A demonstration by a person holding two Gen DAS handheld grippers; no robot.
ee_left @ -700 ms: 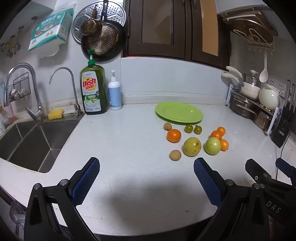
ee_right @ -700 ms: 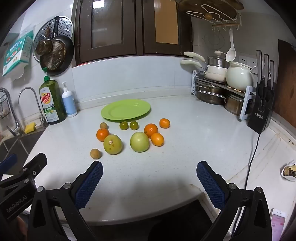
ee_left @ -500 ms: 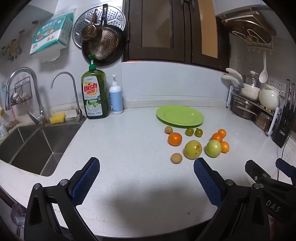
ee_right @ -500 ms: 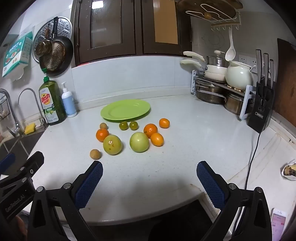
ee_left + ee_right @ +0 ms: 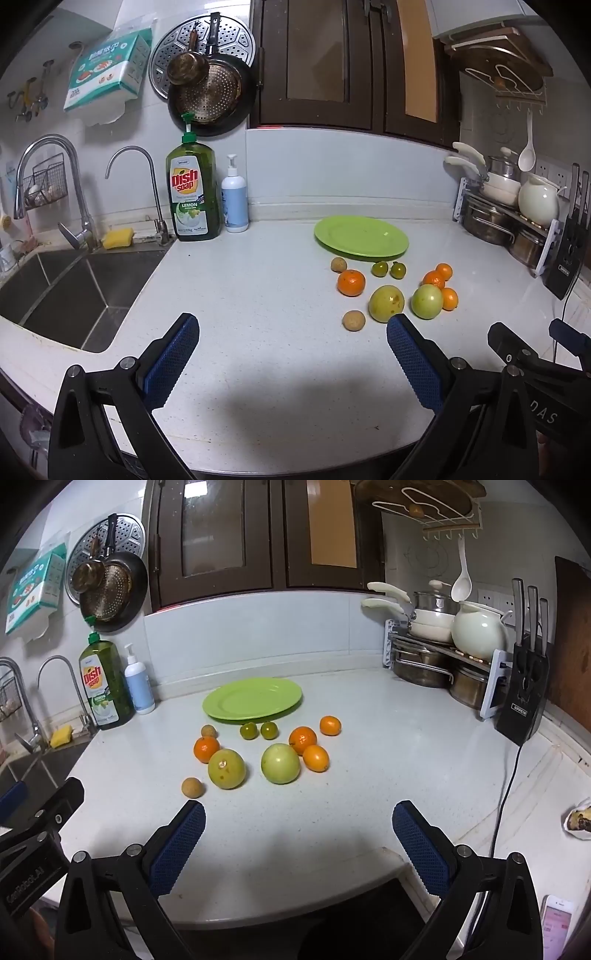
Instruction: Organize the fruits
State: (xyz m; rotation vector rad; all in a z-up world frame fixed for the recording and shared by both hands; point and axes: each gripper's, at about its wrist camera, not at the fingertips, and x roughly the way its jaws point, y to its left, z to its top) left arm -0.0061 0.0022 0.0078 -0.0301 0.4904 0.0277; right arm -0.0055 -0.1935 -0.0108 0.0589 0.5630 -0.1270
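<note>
A green plate [image 5: 361, 236] [image 5: 252, 698] lies empty on the white counter. In front of it lie loose fruits: a yellow-green fruit [image 5: 386, 303] [image 5: 226, 768], a green apple [image 5: 427, 301] [image 5: 280, 763], several oranges such as one on the left [image 5: 351, 283] [image 5: 206, 748], two small green citrus [image 5: 389, 269] [image 5: 258, 730] and two small brown fruits [image 5: 353, 320] [image 5: 192, 787]. My left gripper [image 5: 291, 358] is open and empty near the counter's front edge. My right gripper [image 5: 298, 834] is open and empty, also short of the fruits.
A sink [image 5: 55, 295] with taps is at the left. A dish soap bottle [image 5: 192, 184] and a white pump bottle [image 5: 234, 199] stand at the back. A pot rack [image 5: 439, 657] and knife block [image 5: 524, 694] with its cord stand at the right.
The left wrist view has shifted slightly, so the fruits and plate sit a little lower and nearer. The right view has barely changed. Both grippers stay open.
</note>
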